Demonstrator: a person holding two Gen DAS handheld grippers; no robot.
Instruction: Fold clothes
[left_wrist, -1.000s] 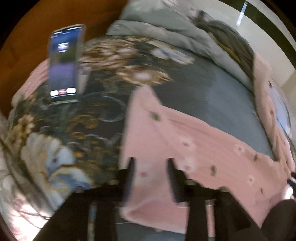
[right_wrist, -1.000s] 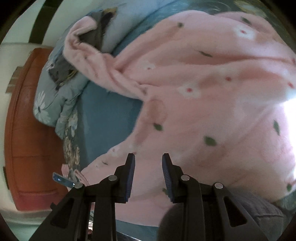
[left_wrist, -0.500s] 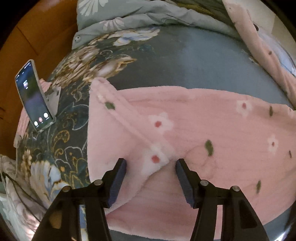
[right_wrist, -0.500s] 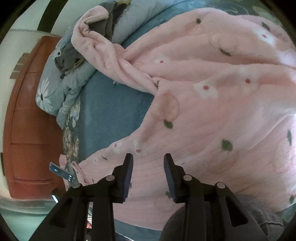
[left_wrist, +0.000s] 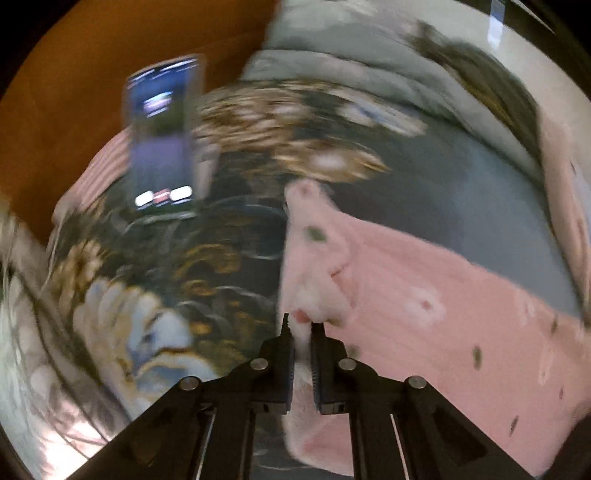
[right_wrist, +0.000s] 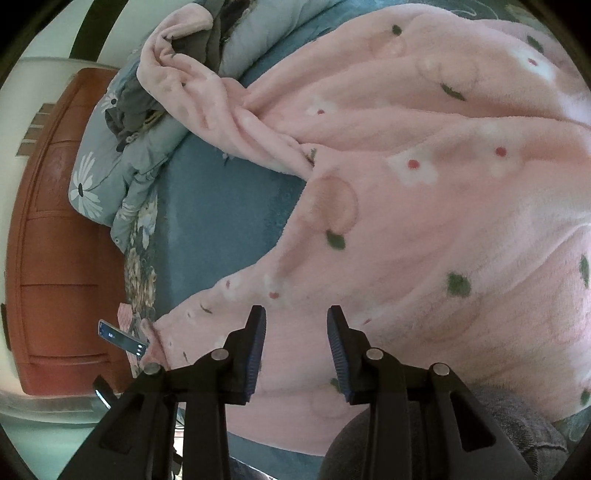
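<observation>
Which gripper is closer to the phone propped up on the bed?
Left. The left gripper pinches the pink garment just short of the phone; the right gripper sees it far off.

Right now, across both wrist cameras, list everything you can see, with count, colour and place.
fleece garment: one, pink with flowers, spread over the bed
bedsheet: one, blue-grey, floral edge, under it
quilt: one, grey floral, bunched at the bed's far edge
phone: one, screen lit, propped at the bed's edge
wooden furniture: one, reddish brown, beside the bed
left gripper: black, just closed on a garment fold
right gripper: black, open above the garment
</observation>
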